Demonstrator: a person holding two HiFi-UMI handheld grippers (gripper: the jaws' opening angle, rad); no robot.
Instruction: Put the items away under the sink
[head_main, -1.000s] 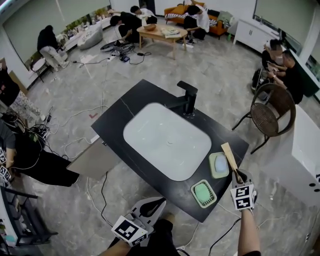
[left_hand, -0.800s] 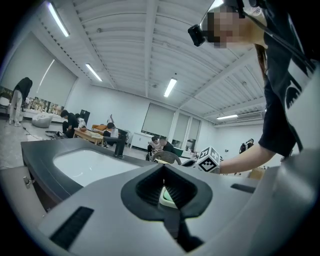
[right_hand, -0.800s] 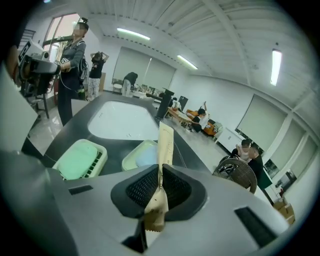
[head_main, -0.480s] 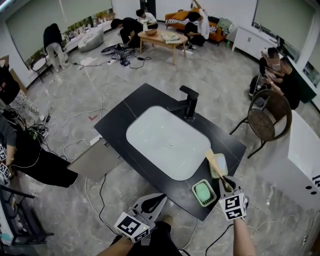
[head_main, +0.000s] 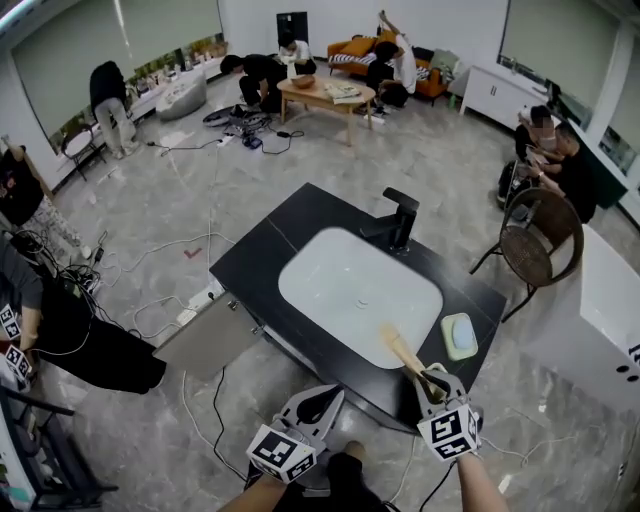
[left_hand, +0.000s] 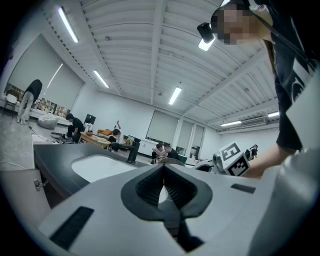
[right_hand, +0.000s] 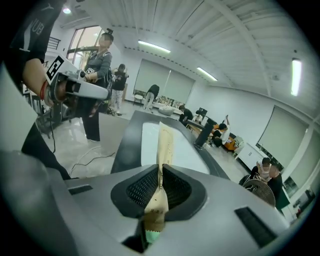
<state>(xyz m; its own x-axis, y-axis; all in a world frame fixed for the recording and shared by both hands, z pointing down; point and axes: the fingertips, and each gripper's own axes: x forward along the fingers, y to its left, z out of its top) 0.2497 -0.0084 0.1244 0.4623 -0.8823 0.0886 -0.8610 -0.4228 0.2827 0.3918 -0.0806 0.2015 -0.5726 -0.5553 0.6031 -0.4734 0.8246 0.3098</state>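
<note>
A long flat tan paper packet (head_main: 403, 352) sticks out of my right gripper (head_main: 432, 382), which is shut on its lower end. The packet points over the front rim of the white sink (head_main: 350, 300) in the black vanity top (head_main: 270, 250). In the right gripper view the packet (right_hand: 164, 145) runs up between the pads, with a green bit at its base inside the gripper (right_hand: 160, 175). My left gripper (head_main: 320, 400) is shut and holds nothing, low in front of the vanity; in its own view the gripper (left_hand: 163, 172) points level along the counter.
A pale green soap dish (head_main: 460, 335) lies on the counter's right end, and a black faucet (head_main: 400, 218) stands behind the sink. A grey cabinet door (head_main: 205, 340) stands open at the vanity's left. Cables (head_main: 150, 290) run over the floor; a wicker chair (head_main: 528, 240) stands on the right.
My right gripper has carried the packet left and up, from beside the soap dishes to the sink's front rim. The left gripper shifted slightly. The green dish at the front corner is out of sight.
</note>
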